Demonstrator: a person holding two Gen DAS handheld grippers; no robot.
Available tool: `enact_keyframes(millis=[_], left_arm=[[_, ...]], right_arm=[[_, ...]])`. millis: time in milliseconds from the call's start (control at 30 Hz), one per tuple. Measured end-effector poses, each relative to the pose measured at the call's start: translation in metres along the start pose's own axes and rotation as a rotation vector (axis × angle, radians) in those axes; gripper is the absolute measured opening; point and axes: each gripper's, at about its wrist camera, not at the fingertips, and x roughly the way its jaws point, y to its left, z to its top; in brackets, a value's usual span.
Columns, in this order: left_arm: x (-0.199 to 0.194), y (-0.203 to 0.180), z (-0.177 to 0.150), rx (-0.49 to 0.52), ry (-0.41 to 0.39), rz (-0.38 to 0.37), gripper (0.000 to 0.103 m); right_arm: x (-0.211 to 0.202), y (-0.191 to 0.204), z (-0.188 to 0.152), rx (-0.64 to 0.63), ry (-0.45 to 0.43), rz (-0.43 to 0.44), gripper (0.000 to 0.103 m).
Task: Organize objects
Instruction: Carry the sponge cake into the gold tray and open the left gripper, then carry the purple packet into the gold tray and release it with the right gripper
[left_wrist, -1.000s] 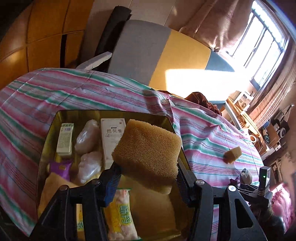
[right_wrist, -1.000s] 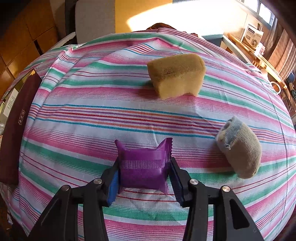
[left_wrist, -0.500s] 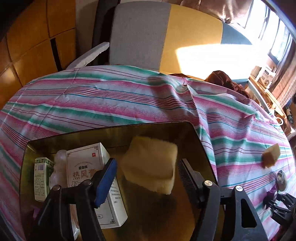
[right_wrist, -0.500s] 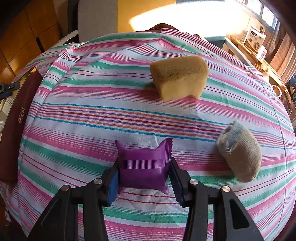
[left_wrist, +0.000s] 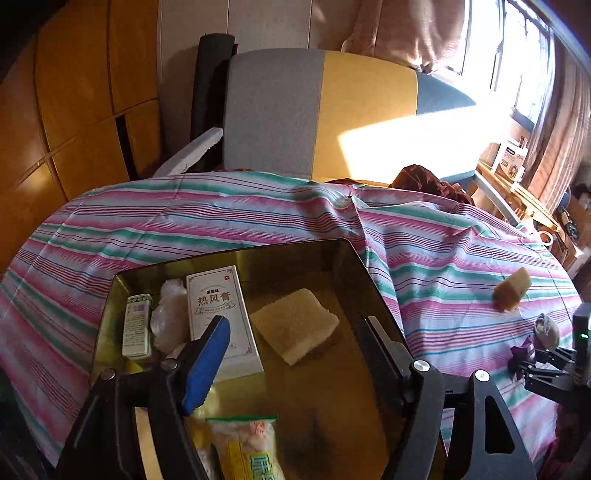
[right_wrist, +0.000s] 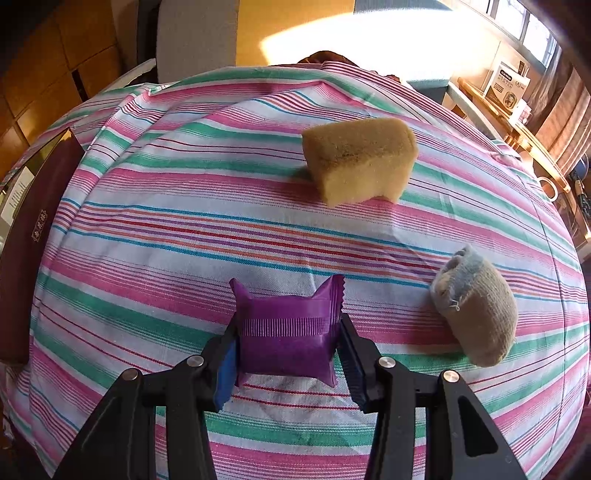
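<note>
Striped cloth covers the worktop — left gripper, jaws opening, empty above the sponge in the box; right gripper pinches a purple packet, best lifted straight.

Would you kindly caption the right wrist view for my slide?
Right gripper clamps a purple packet on striped cloth, sponge and sock beyond.

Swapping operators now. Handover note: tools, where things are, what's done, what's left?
Left tool: jaws opening, nothing between them, over the gold box.
Right tool: shut on the purple packet, over the striped cloth.
Done: flat sponge lies in the box beside the white carton.
Left: purple packet, thick sponge and rolled sock, both on the cloth.
</note>
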Motion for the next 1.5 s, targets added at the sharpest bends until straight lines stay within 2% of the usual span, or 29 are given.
enact_keyframes(millis=[200,433,800,1500], left_arm=[[-0.038,0.002,-0.027,-0.010,-0.042,0.021,0.076],[-0.057,0.004,-0.050,-0.011,-0.039,0.029,0.077],[-0.067,0.010,-0.070,-0.013,-0.025,0.054,0.077],[-0.077,0.036,-0.079,-0.062,-0.025,0.046,0.077]], right_arm=[[0.000,0.000,-0.001,0.000,-0.011,-0.003,0.048],[0.000,0.001,-0.002,0.001,-0.021,-0.007,0.048],[-0.001,0.002,-0.004,-0.005,-0.031,-0.014,0.048],[-0.002,0.006,-0.003,-0.005,-0.033,-0.058,0.048]])
